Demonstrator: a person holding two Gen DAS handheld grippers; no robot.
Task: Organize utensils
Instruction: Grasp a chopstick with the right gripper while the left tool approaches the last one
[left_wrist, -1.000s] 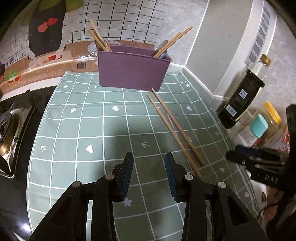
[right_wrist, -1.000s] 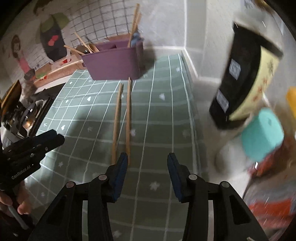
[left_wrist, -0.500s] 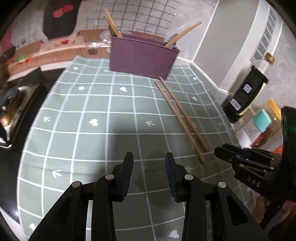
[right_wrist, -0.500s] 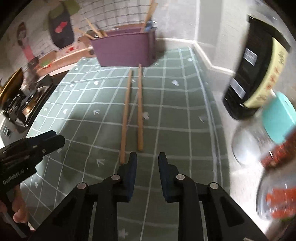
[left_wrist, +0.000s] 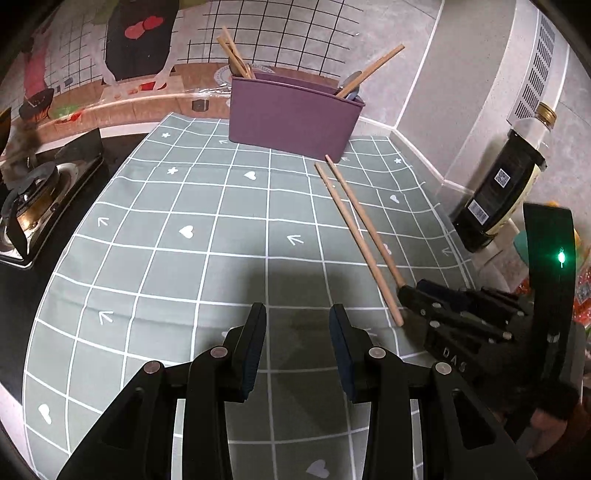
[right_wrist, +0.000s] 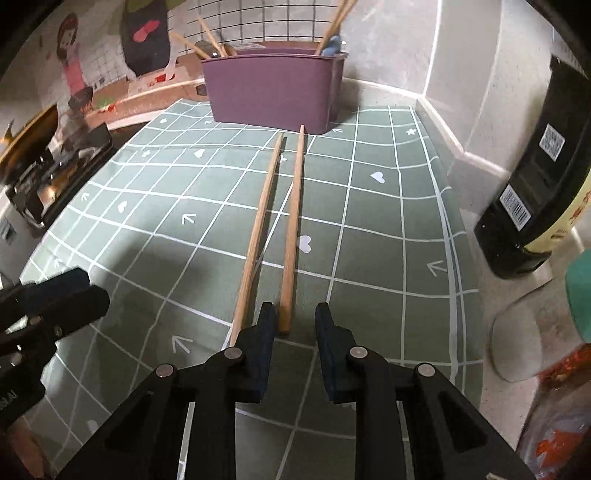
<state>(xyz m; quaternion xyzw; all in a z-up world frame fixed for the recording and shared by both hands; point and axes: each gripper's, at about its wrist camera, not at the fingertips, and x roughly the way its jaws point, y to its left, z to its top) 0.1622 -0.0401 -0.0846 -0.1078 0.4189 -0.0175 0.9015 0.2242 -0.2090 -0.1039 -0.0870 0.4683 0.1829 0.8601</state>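
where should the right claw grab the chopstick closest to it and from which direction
Take the right-hand chopstick at its thick near end, from above, fingers either side of the shaft. It lies flat on the mat, that end already between the right claw fingers. The other chopstick lies close alongside.

On the gridded mat (left_wrist: 207, 258) we find two chopsticks (right_wrist: 291, 229) lying side by side, their far tips just before the utensil bin (left_wrist: 291, 114), which stands at the mat's far edge (more chopsticks (left_wrist: 369, 70) stand in it). The stove (left_wrist: 33, 206) lies left of the mat, a bottle (left_wrist: 502, 184) right of it against the wall. The right gripper (right_wrist: 293, 317) sits at the chopsticks' near ends, the left gripper (left_wrist: 297, 321) left of them.
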